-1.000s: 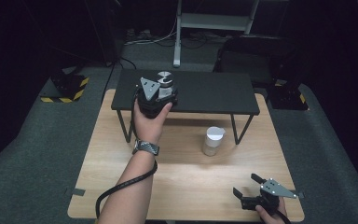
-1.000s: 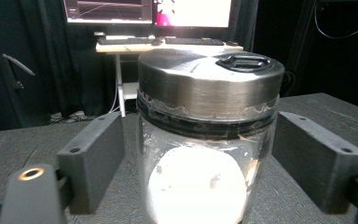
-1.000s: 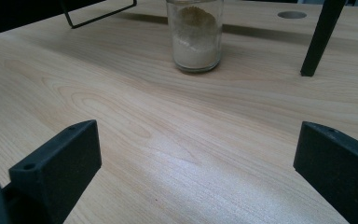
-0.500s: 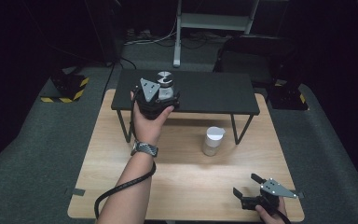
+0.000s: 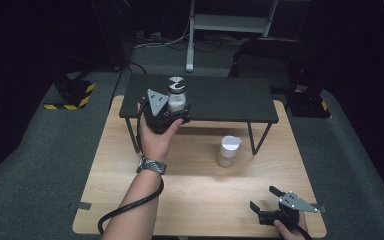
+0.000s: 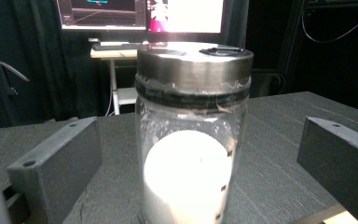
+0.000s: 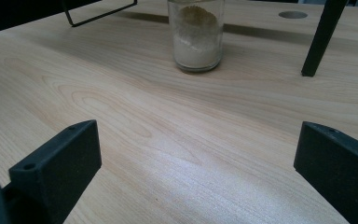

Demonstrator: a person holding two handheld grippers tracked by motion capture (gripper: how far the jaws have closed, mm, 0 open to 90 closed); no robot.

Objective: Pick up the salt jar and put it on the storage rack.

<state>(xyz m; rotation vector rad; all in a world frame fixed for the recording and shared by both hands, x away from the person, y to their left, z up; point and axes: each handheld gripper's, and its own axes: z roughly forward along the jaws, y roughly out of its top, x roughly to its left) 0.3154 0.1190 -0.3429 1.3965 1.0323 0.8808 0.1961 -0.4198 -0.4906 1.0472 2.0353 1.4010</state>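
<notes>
The jar [image 6: 193, 135] stands upright on the black shelf [image 5: 230, 97] that sits over the far part of the bench [image 5: 180, 200]; the left gripper [image 5: 172, 107] is at it with jaws spread wide, one on each side of the glass and neither touching, as the left gripper view shows plainly. It is clear glass with a metal lid [image 6: 193, 63] and a white filling that reaches well up the body; so I judge it fairly heavy for its size, stiff, smooth and liable to slip, and breakable if it tips off the shelf edge. The best hold looks to be on the straight glass wall below the dark band under the lid, jaws square to the sides and low enough to sit near the weight of the filling; a grip on the lid alone might turn or loosen it. Closing should be firm but not hard, since glass gives no warning.

The right gripper [image 5: 265, 202] rests low at the near right of the bench, jaws apart and holding nothing; ahead of it stands a second jar [image 7: 196, 35] of pale powder, beside a shelf leg [image 7: 320, 37].
</notes>
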